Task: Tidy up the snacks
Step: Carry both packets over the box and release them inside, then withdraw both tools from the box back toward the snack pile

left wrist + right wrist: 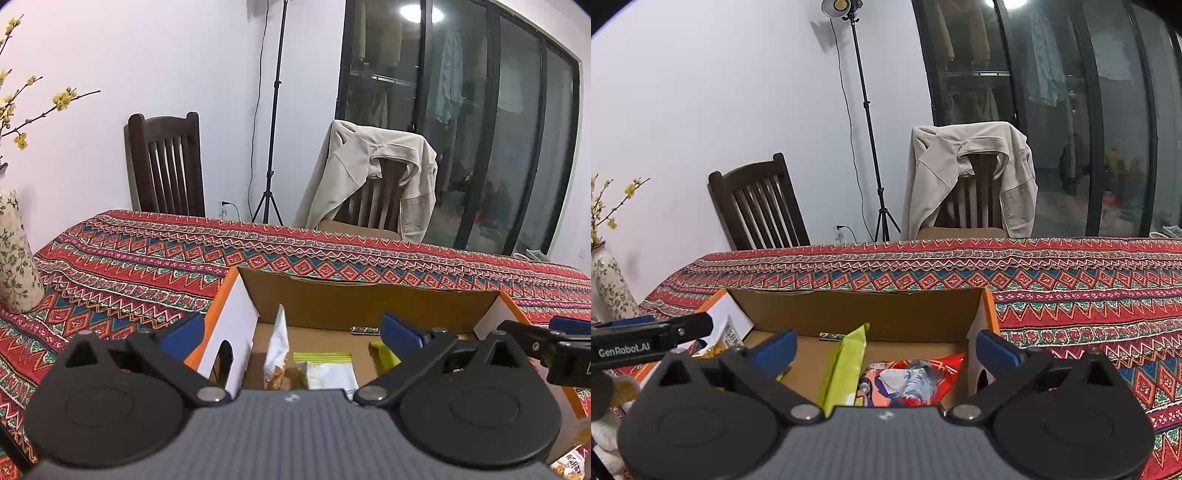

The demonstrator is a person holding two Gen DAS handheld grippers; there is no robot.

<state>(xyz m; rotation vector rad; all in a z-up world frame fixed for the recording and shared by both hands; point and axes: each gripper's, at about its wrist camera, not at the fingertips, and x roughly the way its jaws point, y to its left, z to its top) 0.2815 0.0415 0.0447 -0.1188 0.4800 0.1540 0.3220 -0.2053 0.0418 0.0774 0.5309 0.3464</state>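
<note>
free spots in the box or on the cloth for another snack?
Inside the cardboard box: bare floor along the back wall, behind the green packet and red packet. Its near half is crowded with packets. The tablecloth is bare beyond the box and to its right, up to the far edge.

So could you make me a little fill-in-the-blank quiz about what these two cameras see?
1. The snacks lie inside an open ____ box.
2. Both the left gripper and the right gripper have jaws standing ____.
3. A beige ____ hangs over one chair.
4. The tall green packet leans beside a ____ packet.

Missing words: cardboard; open; jacket; red
</note>
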